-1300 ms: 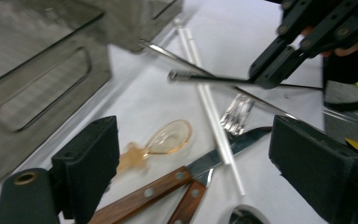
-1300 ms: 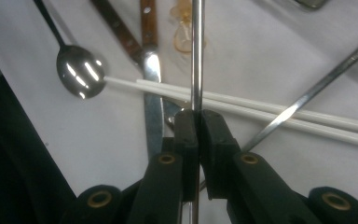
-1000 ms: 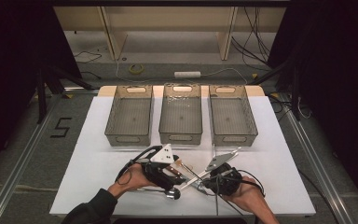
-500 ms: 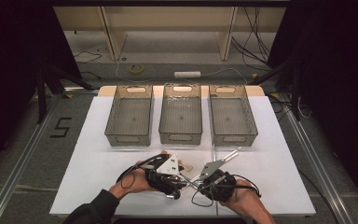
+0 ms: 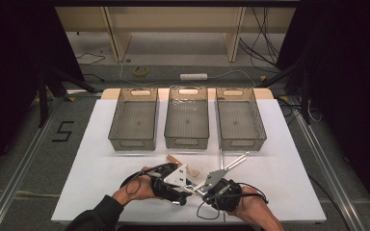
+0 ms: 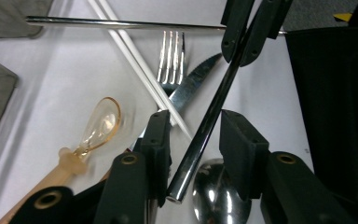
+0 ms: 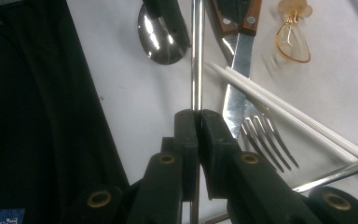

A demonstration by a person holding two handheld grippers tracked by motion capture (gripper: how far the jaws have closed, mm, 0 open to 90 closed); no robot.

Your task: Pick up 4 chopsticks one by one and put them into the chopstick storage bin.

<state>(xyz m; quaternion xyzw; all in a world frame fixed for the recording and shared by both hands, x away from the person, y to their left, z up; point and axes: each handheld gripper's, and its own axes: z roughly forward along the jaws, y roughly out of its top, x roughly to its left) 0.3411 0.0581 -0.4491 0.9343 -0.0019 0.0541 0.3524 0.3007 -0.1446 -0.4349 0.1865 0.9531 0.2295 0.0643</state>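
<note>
A shiny metal chopstick (image 6: 205, 126) is held up off the table between the two hands. My right gripper (image 7: 199, 126) is shut on one end of the metal chopstick (image 7: 196, 56). My left gripper (image 6: 193, 140) faces it with the other end between its jaws. Those jaws have just been closing, and a gap still shows on each side of the rod. In the high view the left gripper (image 5: 185, 191) and right gripper (image 5: 201, 188) meet tip to tip near the table's front edge.
On the white table under the grippers lie a fork (image 6: 170, 56), a wood-handled knife (image 7: 240, 70), a metal spoon (image 7: 161, 42), an amber plastic spoon (image 6: 98, 126), white chopsticks (image 6: 135, 60) and a second metal chopstick (image 6: 121, 22). Three mesh bins (image 5: 187, 118) stand behind.
The two grippers have drawn closer together at the front of the table, and the left one now sits around the end of the chopstick that the right one holds.
</note>
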